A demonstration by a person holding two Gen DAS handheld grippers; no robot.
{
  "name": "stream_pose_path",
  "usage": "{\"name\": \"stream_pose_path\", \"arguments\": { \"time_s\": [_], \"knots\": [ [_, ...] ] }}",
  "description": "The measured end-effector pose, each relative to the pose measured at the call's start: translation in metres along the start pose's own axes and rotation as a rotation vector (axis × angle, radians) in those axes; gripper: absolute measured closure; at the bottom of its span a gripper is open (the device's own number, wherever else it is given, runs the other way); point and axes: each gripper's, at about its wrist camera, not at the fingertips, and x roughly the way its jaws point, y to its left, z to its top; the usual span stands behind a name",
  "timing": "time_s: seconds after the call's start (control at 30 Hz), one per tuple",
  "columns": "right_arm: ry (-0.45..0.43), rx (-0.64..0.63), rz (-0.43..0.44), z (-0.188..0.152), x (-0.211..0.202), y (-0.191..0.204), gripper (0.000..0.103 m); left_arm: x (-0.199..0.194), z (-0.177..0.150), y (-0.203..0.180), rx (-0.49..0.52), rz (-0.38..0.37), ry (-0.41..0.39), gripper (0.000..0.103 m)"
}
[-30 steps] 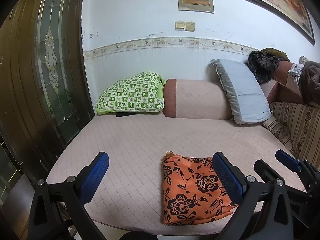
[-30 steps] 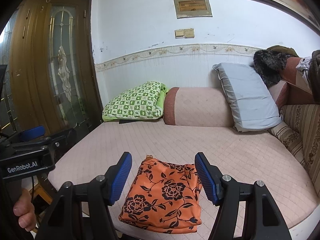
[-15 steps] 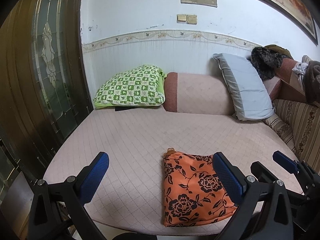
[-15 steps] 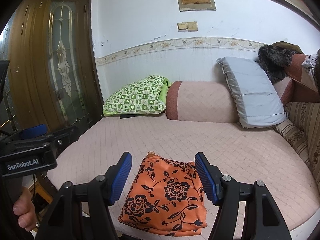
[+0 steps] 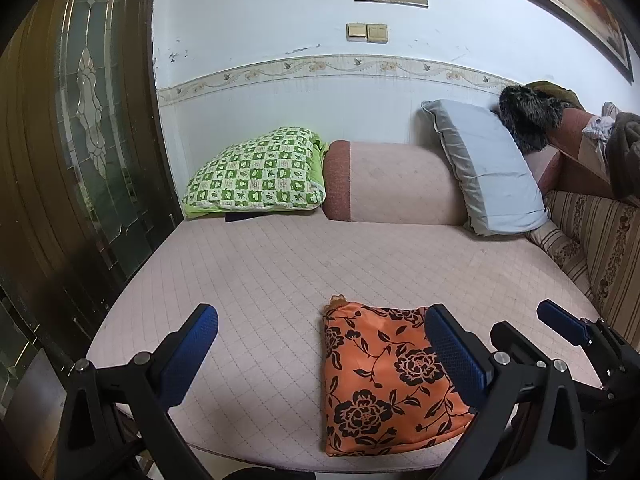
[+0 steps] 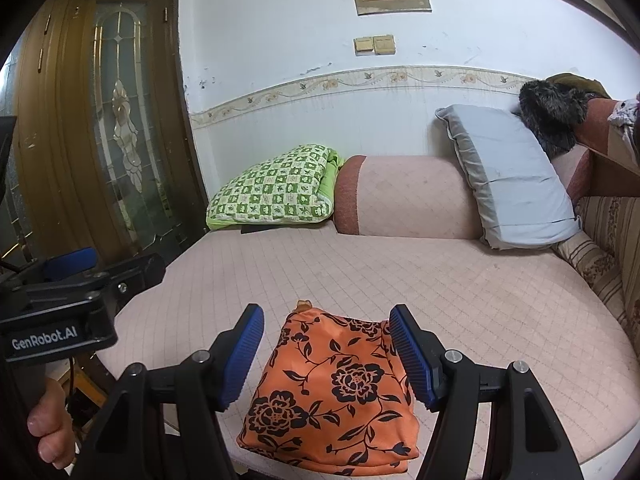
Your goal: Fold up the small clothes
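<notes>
A folded orange garment with black flowers (image 5: 384,380) lies near the front edge of the pink quilted bed (image 5: 280,272). It also shows in the right wrist view (image 6: 336,392). My left gripper (image 5: 320,356) is open and empty, held above the bed's front edge, with the garment under its right finger. My right gripper (image 6: 326,352) is open and empty, hovering over the garment with one finger on each side. The right gripper shows at the right of the left wrist view (image 5: 568,332), and the left gripper body at the left of the right wrist view (image 6: 60,304).
A green checked pillow (image 5: 260,176), a pink bolster (image 5: 392,184) and a grey pillow (image 5: 488,168) line the back wall. A striped sofa back (image 5: 600,248) stands at the right. A wooden glass door (image 5: 80,140) is at the left.
Both cameras have tilted slightly downward and the view has shifted a little. The garment lies unmoved and both grippers stay open.
</notes>
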Motion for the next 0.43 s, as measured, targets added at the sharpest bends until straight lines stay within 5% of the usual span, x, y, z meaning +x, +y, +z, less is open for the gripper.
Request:
{"name": "stream_pose_path", "arguments": {
  "time_s": [0.43],
  "knots": [
    [0.0, 0.01, -0.004, -0.002, 0.001, -0.004, 0.034, 0.011, -0.003, -0.008, 0.027, -0.012, 0.005, 0.0]
  ]
}}
